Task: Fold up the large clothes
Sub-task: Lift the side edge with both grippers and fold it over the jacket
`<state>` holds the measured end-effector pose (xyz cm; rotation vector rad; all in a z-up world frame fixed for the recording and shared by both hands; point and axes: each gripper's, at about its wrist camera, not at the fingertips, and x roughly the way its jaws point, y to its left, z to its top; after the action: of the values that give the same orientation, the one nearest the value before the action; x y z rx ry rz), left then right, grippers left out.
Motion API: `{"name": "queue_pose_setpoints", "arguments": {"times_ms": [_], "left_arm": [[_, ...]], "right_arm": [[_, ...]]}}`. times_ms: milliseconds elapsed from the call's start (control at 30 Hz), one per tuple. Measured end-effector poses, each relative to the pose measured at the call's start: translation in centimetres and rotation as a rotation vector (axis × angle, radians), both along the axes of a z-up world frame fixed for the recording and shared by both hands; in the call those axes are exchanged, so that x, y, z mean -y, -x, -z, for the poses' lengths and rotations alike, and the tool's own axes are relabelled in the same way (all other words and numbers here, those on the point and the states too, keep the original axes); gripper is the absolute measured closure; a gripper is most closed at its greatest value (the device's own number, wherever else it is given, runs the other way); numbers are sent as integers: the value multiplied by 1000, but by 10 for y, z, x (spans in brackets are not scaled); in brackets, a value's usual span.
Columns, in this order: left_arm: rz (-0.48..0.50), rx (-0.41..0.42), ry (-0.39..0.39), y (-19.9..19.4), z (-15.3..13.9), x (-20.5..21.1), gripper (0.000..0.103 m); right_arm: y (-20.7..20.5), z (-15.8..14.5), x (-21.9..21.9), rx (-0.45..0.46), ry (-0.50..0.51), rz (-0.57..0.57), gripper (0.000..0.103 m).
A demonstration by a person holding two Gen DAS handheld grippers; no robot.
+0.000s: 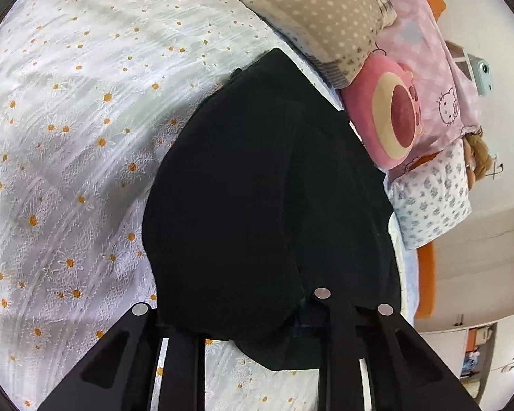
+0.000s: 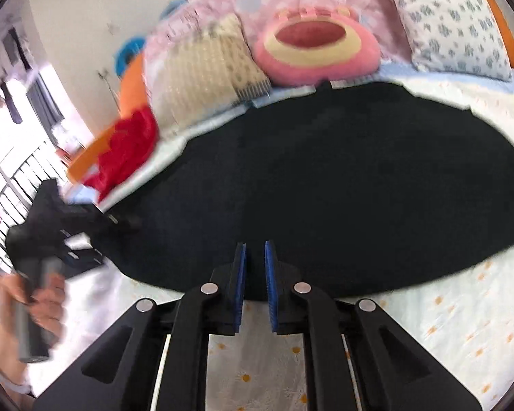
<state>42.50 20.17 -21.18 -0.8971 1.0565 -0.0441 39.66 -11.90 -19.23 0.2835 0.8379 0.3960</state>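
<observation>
Folding a black garment that's lying spread across the daisy bedsheet, near the pillows. The left gripper is biting the near hem, fabric draped right over its fingers, so that side looks secured. The right gripper is sitting nearly shut at the front edge, blue pads just a narrow gap apart, and I can't tell if any cloth is in there. I'd be checking that pinch before lifting, then raising both corners evenly so the fold is landing square.
</observation>
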Motion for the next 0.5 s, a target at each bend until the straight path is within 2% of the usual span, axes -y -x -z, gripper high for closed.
{"name": "queue_pose_setpoints", "arguments": {"times_ms": [67,133,300,367,500], "left_arm": [[-6,-12,10,-2,-1,0,79],[-10,-20,34,-3,-5,-1,81],[38,15,-23,-8,-37,12,85],[51,17,-46,-11,-51,20,85],[108,20,-136,-26,-88,50,86]], "right_arm": [[-3,15,1,-53,-13,20,93],[-8,17,8,-97,-59,13,93],[6,14,-3,-46,71,-34,93],[8,15,-4,-40,88,-34,93],[9,16,-13,-19,158,-30,93]]}}
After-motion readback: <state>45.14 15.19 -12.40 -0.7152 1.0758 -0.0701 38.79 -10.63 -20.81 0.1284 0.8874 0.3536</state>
